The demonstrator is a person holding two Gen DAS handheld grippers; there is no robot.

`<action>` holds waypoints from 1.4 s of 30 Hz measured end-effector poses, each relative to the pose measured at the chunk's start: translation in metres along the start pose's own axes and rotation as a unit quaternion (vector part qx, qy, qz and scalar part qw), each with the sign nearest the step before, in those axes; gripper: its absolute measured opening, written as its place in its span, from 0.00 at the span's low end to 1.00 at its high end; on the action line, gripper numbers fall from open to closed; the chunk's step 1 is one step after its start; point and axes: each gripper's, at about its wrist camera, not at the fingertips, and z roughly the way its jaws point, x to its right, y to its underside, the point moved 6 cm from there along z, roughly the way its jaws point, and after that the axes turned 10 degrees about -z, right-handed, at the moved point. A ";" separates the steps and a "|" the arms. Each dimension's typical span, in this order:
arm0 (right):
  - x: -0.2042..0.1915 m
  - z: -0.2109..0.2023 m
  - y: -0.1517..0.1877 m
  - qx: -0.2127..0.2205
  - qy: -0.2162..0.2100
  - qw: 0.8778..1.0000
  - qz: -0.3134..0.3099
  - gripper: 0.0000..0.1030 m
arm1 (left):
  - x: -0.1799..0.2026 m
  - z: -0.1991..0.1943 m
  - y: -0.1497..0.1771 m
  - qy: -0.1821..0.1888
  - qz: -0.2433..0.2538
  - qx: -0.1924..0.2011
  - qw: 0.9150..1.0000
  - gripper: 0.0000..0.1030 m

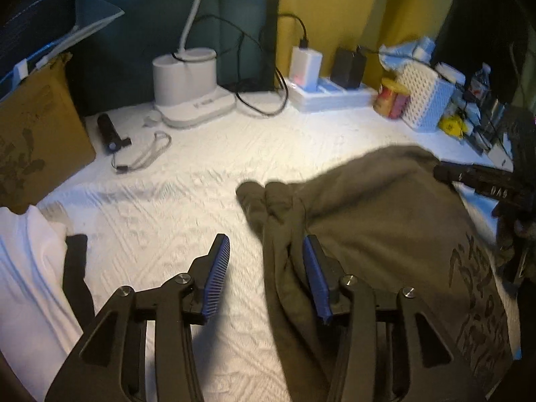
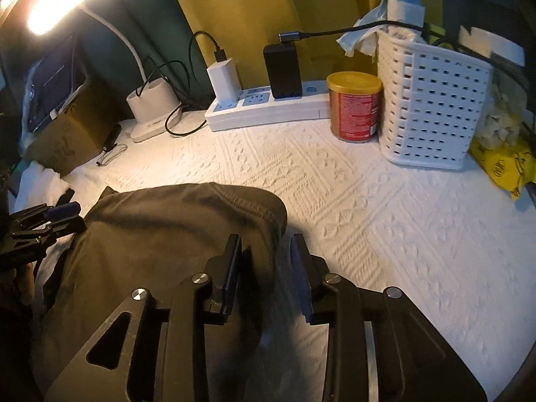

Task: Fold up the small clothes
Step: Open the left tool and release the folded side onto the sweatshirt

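An olive-green garment [image 1: 378, 221] with dark printed characters lies on the white textured cloth [image 1: 174, 201]. It also shows in the right wrist view [image 2: 160, 234]. My left gripper [image 1: 266, 251] is open at the garment's bunched left edge; its right finger rests over the fabric and its left finger over bare cloth. My right gripper [image 2: 266, 251] is open at the garment's right edge, with a fold of fabric between its fingers. Each gripper shows at the other view's edge, the right one [image 1: 469, 176] and the left one [image 2: 50, 217].
At the back stand a white lamp base [image 1: 187, 77] with cables, a power strip [image 2: 268, 107] with chargers, a red can [image 2: 355, 107] and a white perforated basket [image 2: 432, 100]. A cardboard box [image 1: 37, 134], a small flashlight [image 1: 109, 132] and white cloth [image 1: 30, 274] lie left.
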 end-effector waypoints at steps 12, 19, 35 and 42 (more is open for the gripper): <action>-0.002 -0.025 0.036 -0.010 0.007 1.000 0.017 0.32 | -0.033 -0.006 0.011 -0.087 -0.013 0.011 0.996 0.45; -0.007 -0.040 0.050 -0.007 0.011 1.000 0.018 0.32 | -0.020 -0.034 0.019 -0.050 -0.021 0.026 0.998 0.45; -0.038 -0.080 0.082 0.000 -0.005 1.000 0.007 0.32 | 0.005 -0.060 0.100 -0.015 -0.038 -0.028 0.999 0.63; -0.053 -0.088 0.099 -0.009 -0.006 1.000 -0.004 0.32 | -0.007 -0.072 0.122 -0.064 -0.034 -0.017 0.997 0.64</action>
